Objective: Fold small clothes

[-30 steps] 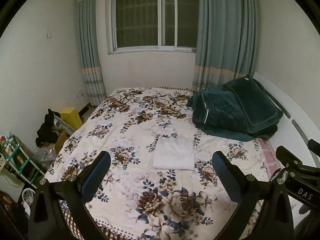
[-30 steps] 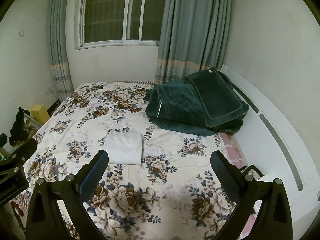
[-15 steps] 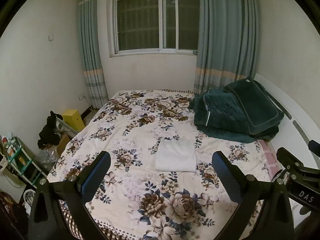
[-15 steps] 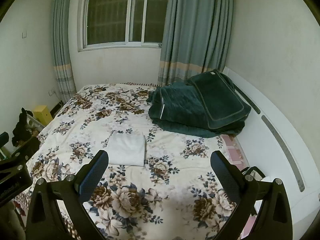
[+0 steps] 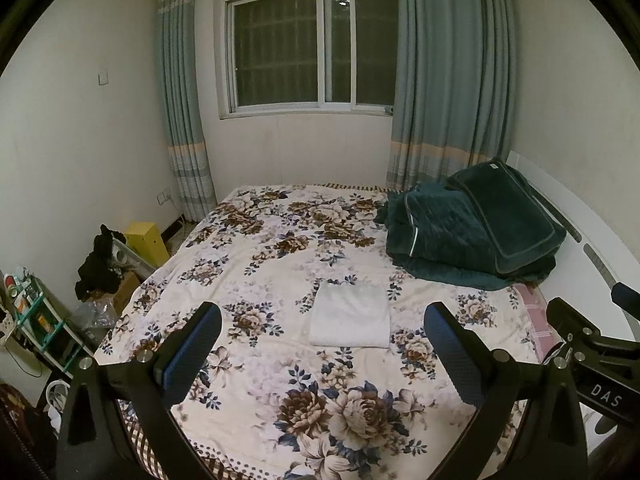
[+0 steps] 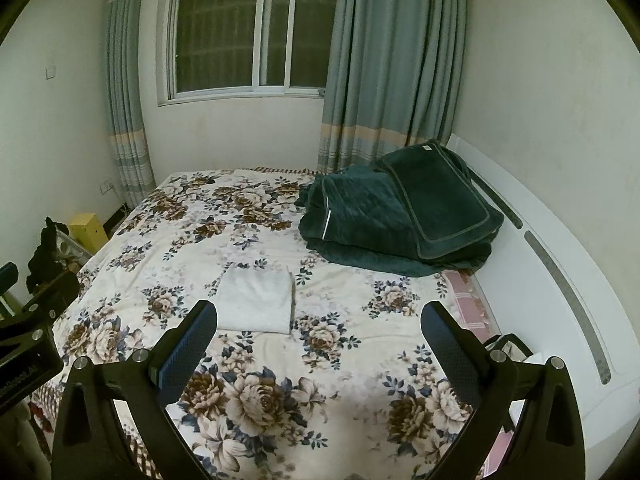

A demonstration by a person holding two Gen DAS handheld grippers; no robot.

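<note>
A small white garment (image 5: 350, 314) lies folded into a neat rectangle on the flowered bedsheet (image 5: 280, 248), near the bed's middle; it also shows in the right wrist view (image 6: 256, 300). My left gripper (image 5: 322, 344) is open and empty, held above the near part of the bed, well short of the garment. My right gripper (image 6: 318, 344) is open and empty too, to the right of the garment and nearer than it. The right gripper's body (image 5: 592, 356) shows at the left wrist view's right edge.
A folded dark green quilt (image 5: 472, 232) lies at the bed's far right by the white headboard (image 6: 560, 272). Left of the bed stand a yellow box (image 5: 146, 242), dark clothes (image 5: 98, 268) and a small shelf (image 5: 32, 320). Window and curtains are behind.
Both grippers have drawn back and up from the bed, so the folded garment looks smaller and farther away. Both stayed open and empty.
</note>
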